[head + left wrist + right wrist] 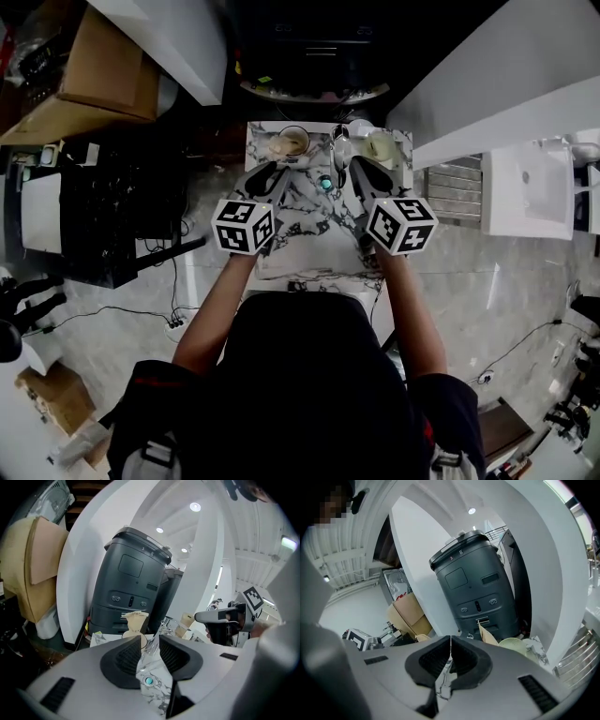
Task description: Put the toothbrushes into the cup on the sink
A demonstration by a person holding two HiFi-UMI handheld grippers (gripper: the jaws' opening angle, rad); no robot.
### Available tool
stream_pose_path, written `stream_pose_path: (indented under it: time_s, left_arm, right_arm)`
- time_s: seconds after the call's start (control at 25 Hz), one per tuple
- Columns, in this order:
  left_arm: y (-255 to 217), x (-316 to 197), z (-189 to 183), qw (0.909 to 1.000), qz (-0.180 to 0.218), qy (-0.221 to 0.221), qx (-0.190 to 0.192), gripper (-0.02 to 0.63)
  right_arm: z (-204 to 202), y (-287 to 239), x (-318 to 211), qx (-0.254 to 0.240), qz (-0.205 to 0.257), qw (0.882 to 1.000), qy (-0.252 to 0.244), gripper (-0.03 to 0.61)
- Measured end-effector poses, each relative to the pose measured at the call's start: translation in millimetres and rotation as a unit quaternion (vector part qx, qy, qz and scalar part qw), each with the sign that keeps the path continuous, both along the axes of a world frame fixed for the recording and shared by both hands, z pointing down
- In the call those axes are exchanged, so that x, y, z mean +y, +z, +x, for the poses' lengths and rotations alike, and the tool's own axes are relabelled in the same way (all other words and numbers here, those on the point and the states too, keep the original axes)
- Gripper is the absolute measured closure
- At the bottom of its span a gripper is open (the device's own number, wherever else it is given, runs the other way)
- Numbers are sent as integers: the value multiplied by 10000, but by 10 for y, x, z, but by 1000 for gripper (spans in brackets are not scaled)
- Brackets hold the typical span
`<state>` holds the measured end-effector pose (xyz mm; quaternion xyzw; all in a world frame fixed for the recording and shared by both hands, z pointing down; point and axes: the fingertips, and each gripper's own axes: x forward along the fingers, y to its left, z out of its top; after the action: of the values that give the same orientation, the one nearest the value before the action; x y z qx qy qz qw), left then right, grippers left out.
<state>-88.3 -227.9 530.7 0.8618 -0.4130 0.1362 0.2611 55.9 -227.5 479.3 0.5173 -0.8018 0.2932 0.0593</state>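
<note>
Nearest, at the ends of two forearms stretched out over a dark lap: left tool (150, 641) and right tool (450, 641), side by side above the marble tabletop (309, 225), marker cubes facing up. On the left tool, jaws parted by a narrow slot only; grips nothing, with just marble and a small teal round fitting (149, 681) showing through the slot from beneath. On the right tool, jaws drawn together to a hairline at the tips; holds nothing that can be made out. From the head view, sits the teal fitting between the two tools, slightly ahead of their tips. Just beyond the left tool's tips, apart from them and a little left of its slot: tan cup (293, 141), upright near the far edge of the tabletop. Beside it toward the middle, a shiny metal piece (342, 150), too small to identify. Ahead and to the right of the right tool's jaws, well clear of them: pale green bowl (513, 644), with a white round object (361, 127) close by. Cannot pick out the toothbrushes in any view. Farther back, behind the tabletop: tall dark grey machine (131, 583) with small buttons on its front, framed by curved white walls. Farthest left, a cardboard box (103, 66).
</note>
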Motion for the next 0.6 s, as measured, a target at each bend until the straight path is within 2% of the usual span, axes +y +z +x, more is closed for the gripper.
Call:
stream_pose_path:
  time_s: [0.28,0.6]
  left_arm:
    - [-92,184,133,10000,83,10,46,493]
    - [-297,305,377,9994,346,-22,-33,555]
  right_arm:
    - [69,-92,112,-8,114,9999,-117,543]
    - [237,-151,226,4,190,9994,-282,543]
